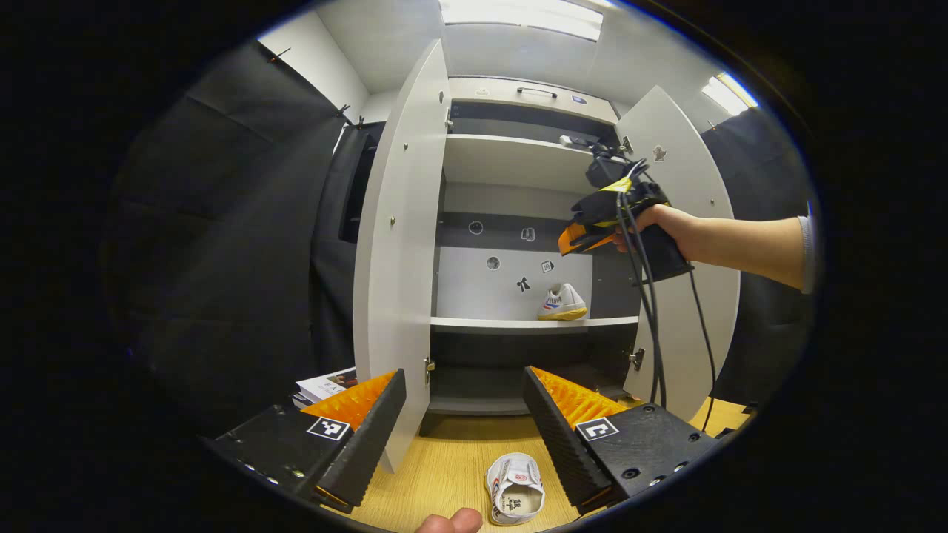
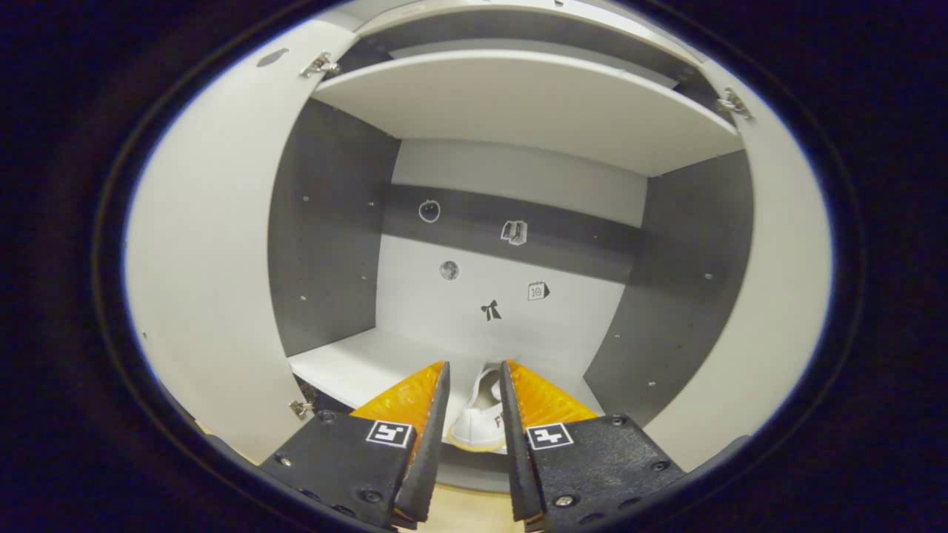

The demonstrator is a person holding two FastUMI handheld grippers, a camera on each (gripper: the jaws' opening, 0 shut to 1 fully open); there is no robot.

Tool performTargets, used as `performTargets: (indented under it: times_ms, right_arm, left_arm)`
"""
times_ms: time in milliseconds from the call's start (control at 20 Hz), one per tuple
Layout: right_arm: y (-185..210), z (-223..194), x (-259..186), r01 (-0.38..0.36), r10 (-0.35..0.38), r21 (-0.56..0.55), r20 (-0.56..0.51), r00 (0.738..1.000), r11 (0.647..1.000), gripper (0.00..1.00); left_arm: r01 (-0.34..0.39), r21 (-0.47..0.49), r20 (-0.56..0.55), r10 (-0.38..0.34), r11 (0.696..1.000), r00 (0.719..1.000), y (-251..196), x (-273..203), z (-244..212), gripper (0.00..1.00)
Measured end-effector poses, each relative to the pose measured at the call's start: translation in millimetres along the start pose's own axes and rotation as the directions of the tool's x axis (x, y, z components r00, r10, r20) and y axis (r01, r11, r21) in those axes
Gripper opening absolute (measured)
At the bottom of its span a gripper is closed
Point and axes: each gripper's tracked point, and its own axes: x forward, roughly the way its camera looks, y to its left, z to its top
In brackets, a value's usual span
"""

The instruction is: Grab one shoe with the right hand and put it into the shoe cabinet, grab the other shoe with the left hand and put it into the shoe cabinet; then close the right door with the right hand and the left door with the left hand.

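Booth interior: black cloth (image 1: 244, 244) is hanging as the wall on both sides, with white wall and ceiling panels (image 1: 518, 52) showing above it. Bright strip lights (image 1: 522, 13) are glowing overhead, a second one (image 1: 729, 92) shining at upper right. A light wooden floor (image 1: 444, 474) is running along the bottom, and a small stack of books or magazines (image 1: 326, 385) is lying low at left.

Quick count from where I'm standing: two shoes, one on the cabinet shelf (image 1: 562, 303) and one on the floor (image 1: 514, 488). Two cabinet doors, left (image 1: 400, 244) and right (image 1: 685, 252). Five little stickers (image 2: 490, 310) on the back panel. Two grippers, left (image 1: 465, 426) and right (image 1: 585, 237).
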Motion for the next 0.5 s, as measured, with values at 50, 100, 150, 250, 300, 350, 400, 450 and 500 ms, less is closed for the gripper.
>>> performTargets:
  times_ms: [50, 100, 150, 250, 300, 350, 400, 450, 500]
  right_arm:
    - [-3, -6, -19, 0.005, -0.005, 0.01, 0.023, 1.0, 1.0, 0.43]
    - [-6, -14, -39, 0.012, -0.013, 0.02, 0.044, 0.999, 1.0, 0.44]
    - [-9, -24, -55, 0.019, -0.02, 0.026, 0.057, 0.998, 0.999, 0.44]
    - [-11, -51, -86, 0.033, -0.036, 0.047, 0.071, 0.997, 0.998, 0.49]
    - [-12, -65, -101, 0.041, -0.046, 0.062, 0.08, 0.996, 0.997, 0.49]
    - [-11, -80, -111, 0.05, -0.056, 0.074, 0.087, 0.995, 0.996, 0.49]
    - [-12, -97, -121, 0.059, -0.065, 0.07, 0.091, 0.994, 0.996, 0.45]
    - [-13, -117, -130, 0.075, -0.08, 0.058, 0.086, 0.993, 0.995, 0.46]
    - [-12, -134, -141, 0.09, -0.093, 0.041, 0.092, 0.991, 0.995, 0.46]
  left_arm:
    - [0.007, -0.003, 0.002, -0.007, 1.0, 1.0, -3, -1, 1, 0.95]
    - [0.017, -0.006, 0.005, -0.016, 1.0, 1.0, -6, -1, 3, 0.95]
    - [0.026, -0.007, 0.008, -0.026, 1.0, 1.0, -9, -1, 4, 0.95]
    - [0.058, -0.014, 0.006, -0.058, 0.998, 0.998, -19, -2, 4, 0.95]
    - [0.067, -0.018, 0.006, -0.067, 0.998, 0.998, -22, -3, 5, 0.95]
    - [0.071, -0.018, 0.008, -0.071, 0.997, 0.997, -24, -5, 5, 0.95]
    - [0.076, -0.015, 0.011, -0.075, 0.997, 0.997, -26, -6, 7, 0.95]
    - [0.082, -0.01, 0.012, -0.082, 0.997, 0.997, -29, -6, 6, 0.95]
    - [0.087, -0.003, 0.01, -0.087, 0.996, 0.996, -31, -7, 4, 0.95]
